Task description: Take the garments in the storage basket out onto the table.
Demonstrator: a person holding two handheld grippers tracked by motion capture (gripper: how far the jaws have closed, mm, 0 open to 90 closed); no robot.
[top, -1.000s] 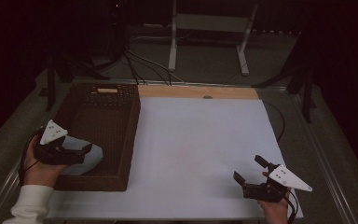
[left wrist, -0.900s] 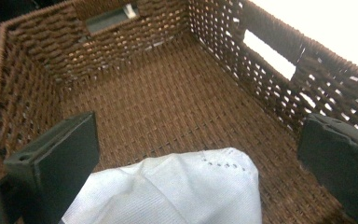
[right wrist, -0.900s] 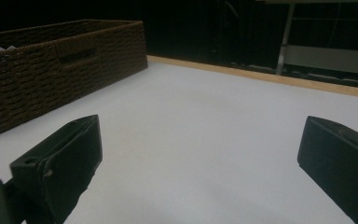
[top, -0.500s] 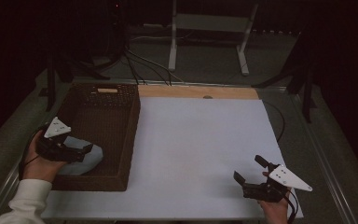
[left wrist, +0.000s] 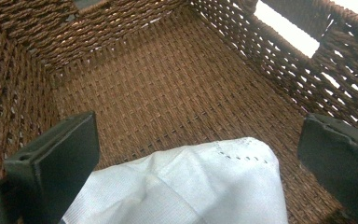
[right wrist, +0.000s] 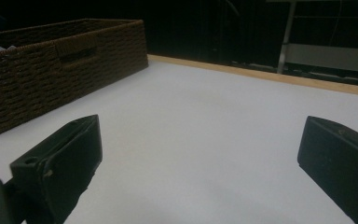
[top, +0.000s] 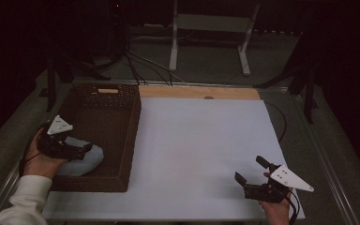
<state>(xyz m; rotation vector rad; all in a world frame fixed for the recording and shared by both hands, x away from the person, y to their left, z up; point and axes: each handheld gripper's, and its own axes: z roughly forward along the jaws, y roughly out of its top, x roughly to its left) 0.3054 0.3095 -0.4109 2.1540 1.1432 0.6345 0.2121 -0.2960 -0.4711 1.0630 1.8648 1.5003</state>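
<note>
A brown wicker basket [top: 107,104] stands at the table's left. A pale white cloth [top: 83,162] lies bunched in its near left corner. My left gripper [top: 85,148] hangs over the basket's left rim, just above the cloth. In the left gripper view its jaws stand wide apart and open [left wrist: 200,154], with the cloth [left wrist: 191,186] below and between them on the woven basket floor [left wrist: 168,93]. My right gripper [top: 250,169] is held open low over the white table top [top: 201,136] at the near right, nothing between its jaws [right wrist: 200,149].
In the right gripper view the basket [right wrist: 60,60] stands off to the left across bare white table. A wooden strip [top: 201,92] runs along the table's far edge. Behind it are cables [top: 136,61] and a white stand [top: 206,28] in a dark room.
My left gripper has shifted slightly up and away from the near edge over the cloth. The right gripper has stayed where it was.
</note>
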